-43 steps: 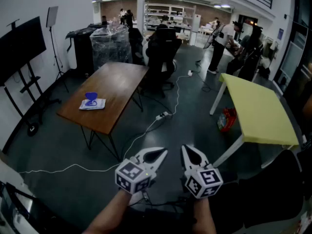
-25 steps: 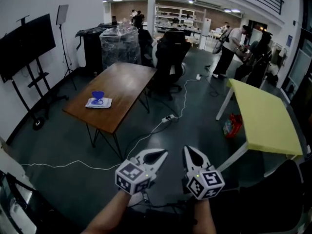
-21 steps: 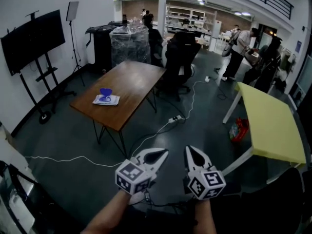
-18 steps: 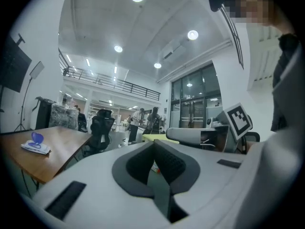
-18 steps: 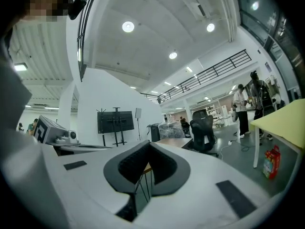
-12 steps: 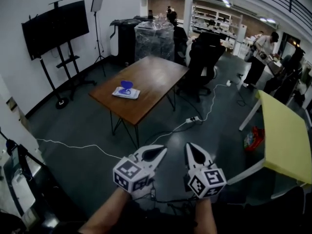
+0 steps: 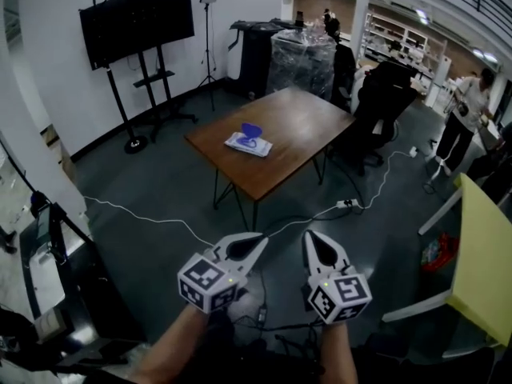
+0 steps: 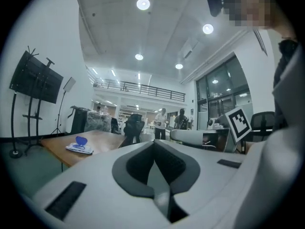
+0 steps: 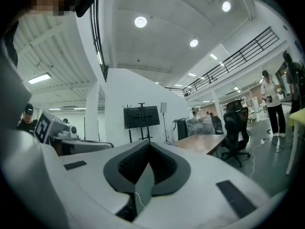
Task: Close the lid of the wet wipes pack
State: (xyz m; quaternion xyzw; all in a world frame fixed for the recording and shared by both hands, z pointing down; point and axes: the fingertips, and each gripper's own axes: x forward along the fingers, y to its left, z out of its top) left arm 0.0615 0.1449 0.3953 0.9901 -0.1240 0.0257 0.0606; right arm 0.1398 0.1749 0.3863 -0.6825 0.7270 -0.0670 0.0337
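Note:
The wet wipes pack (image 7: pixel 247 143) lies flat on the brown wooden table (image 7: pixel 304 126) across the room, with its blue lid (image 7: pixel 251 130) standing up open. In the left gripper view the pack (image 8: pixel 78 148) shows small at the left on the table edge. My left gripper (image 7: pixel 260 240) and right gripper (image 7: pixel 310 237) are held side by side low in the head view, far short of the table. Both are shut with nothing between the jaws. In their own views the left gripper (image 8: pixel 153 144) and the right gripper (image 9: pixel 148 144) have their tips together.
A black screen on a wheeled stand (image 7: pixel 136 24) stands at the left wall. White cables (image 7: pixel 160 221) cross the dark floor before the table. A black office chair (image 7: pixel 386 94) sits behind it, a yellow-green table (image 7: pixel 488 254) at the right. A person (image 7: pixel 468 110) stands far right.
The view has swung left and come nearer: the brown table with the pack has shifted from the left to the upper middle. Both grippers stay shut, side by side.

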